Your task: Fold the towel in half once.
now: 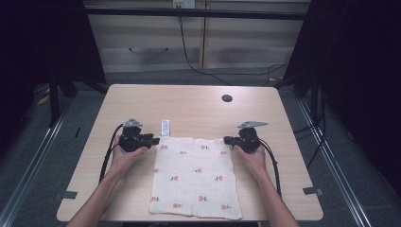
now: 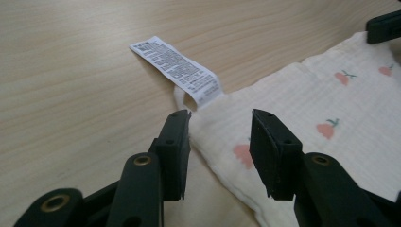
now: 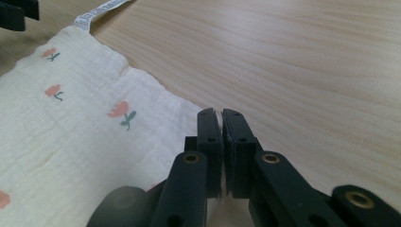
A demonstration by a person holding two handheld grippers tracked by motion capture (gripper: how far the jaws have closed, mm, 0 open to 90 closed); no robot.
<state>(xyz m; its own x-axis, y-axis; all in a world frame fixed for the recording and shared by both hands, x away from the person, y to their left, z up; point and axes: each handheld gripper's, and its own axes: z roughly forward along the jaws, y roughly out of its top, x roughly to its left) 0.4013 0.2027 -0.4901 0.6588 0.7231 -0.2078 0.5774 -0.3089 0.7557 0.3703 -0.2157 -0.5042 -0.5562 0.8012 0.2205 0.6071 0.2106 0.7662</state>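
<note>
High view: a cream muslin cloth printed with small red flowers [image 1: 195, 177] is spread flat on the pale wood-grain counter [image 1: 189, 101], toward 6 o'clock of its top, in a roughly square outline. A white printed care label [image 1: 164, 127] sticks out from the cloth's far left corner, toward 12 o'clock. The left tool [image 1: 153, 140] is held at that corner, the right tool [image 1: 228, 140] at the far right corner. A dark round hole [image 1: 227, 98] is seen in the counter at about 1 o'clock of the cloth.

Left gripper view: the left tool [image 2: 220, 137] is seen with its jaws parted to a middling gap, astride the cloth's [image 2: 307, 137] corner edge without pressing it. The crinkled, gauzy weave and the thin papery label [image 2: 177, 68] are well shown.

Right gripper view: the right tool [image 3: 221, 124] is seen pinched shut at the cloth's [image 3: 61, 132] corner; a sliver of cream fabric appears caught between the jaws, so the corner is judged held.

Progress: the cloth is judged fully flat, no fold begun. One corner seems secured; the other is left to be gripped.
</note>
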